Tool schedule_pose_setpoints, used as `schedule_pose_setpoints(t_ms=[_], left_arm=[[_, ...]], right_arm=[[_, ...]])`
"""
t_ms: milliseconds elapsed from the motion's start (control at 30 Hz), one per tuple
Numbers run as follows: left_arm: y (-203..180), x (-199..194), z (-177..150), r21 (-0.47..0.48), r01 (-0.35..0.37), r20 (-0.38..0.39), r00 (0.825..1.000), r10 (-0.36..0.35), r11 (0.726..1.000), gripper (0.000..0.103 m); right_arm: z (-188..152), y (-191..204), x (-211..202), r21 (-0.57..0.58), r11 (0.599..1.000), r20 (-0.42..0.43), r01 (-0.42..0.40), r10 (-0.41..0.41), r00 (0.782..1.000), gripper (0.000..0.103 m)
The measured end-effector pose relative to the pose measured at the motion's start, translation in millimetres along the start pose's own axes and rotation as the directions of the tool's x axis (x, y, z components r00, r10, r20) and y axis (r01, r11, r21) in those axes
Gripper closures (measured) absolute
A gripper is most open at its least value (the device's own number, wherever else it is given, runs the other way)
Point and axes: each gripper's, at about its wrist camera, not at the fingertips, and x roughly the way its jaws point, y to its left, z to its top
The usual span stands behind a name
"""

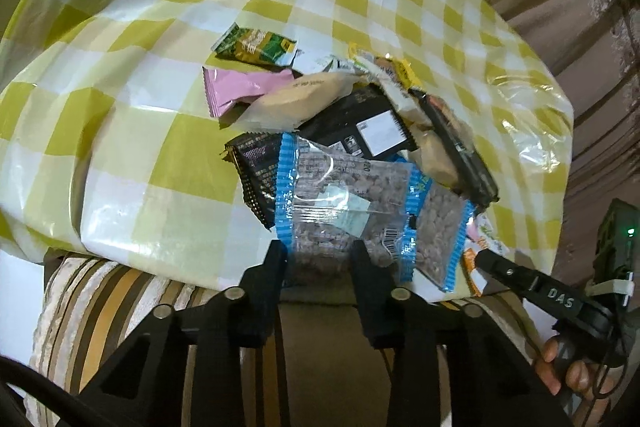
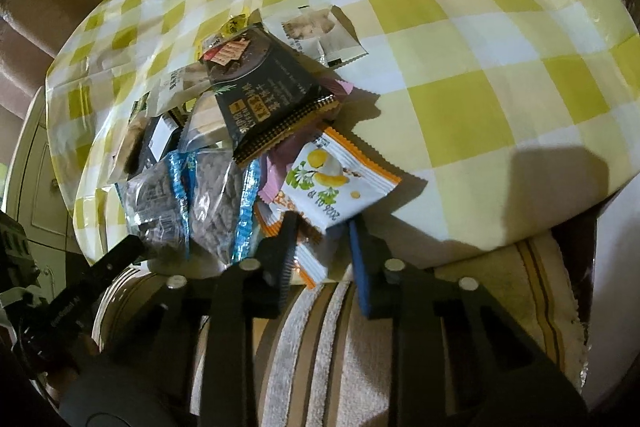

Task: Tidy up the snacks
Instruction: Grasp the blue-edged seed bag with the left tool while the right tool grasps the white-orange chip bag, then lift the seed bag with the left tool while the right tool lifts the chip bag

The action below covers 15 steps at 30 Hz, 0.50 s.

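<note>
Snack pile at the near edge of a table covered in a glossy yellow-and-white checked cloth (image 1: 168,155).

Left gripper (image 1: 318,259): jaws part-open, straddling the lower edge of a clear nut bag (image 1: 340,203) with crimped blue borders. Whether the pads actually press the film cannot be told from this angle.

Right gripper (image 2: 326,247): jaws part-open, at the bottom edge of a white-and-orange packet (image 2: 340,183). The packet edge lies between the fingers, and the grip looks loose or not yet made.

Materials: all wrappers are thin, slick film with saw-tooth seals. The nut bag is lumpy and shifts under load. The black packet (image 2: 272,99) is flat and stiff, resting tilted atop the heap. A pink wrapper (image 1: 244,87) and a green packet (image 1: 256,45) lie at the far side of the pile.

Hazards:
- The pile overhangs the table edge above a striped cushion (image 2: 320,327), so pulling one bag may drag its neighbours off.
- Slick film may slide from a shallow pinch at a seal.
- The overlapping packets are interleaved, so lifting a lower one could topple the black packet.
- The plastic cloth is loose and wrinkled and may snag a fingertip.
</note>
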Motion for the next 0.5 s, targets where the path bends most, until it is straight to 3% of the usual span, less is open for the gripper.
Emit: schedule_pose_setpoints(t_ms=[33, 267, 300, 500], left_arm=[[1.2, -2.1, -1.3, -0.001, 0.005, 0.003, 1.000, -0.005, 1.000, 0.079], [-0.7, -13.8, -8.3, 0.006, 0.044, 0.017, 0.999, -0.044, 0.999, 0.094], [-2.1, -14.2, -8.4, 0.007, 0.045, 0.017, 0.999, -0.045, 0.999, 0.103], [-18.6, -7.6, -11.6, 0.051, 0.095, -0.040, 0.995, -0.093, 0.994, 0.103]], right_arm=[[-0.3, 0.5, -0.3, -0.003, 1.000, 0.003, 0.001, -0.001, 1.000, 0.077], [-4.2, 0.7, -9.6, -0.016, 1.000, 0.029, -0.002, 0.002, 1.000, 0.081], [-5.0, 0.8, -11.8, -0.017, 1.000, 0.033, -0.003, 0.004, 0.999, 0.081], [-10.9, -0.6, -24.4, -0.023, 1.000, 0.047, -0.002, 0.003, 0.999, 0.081]])
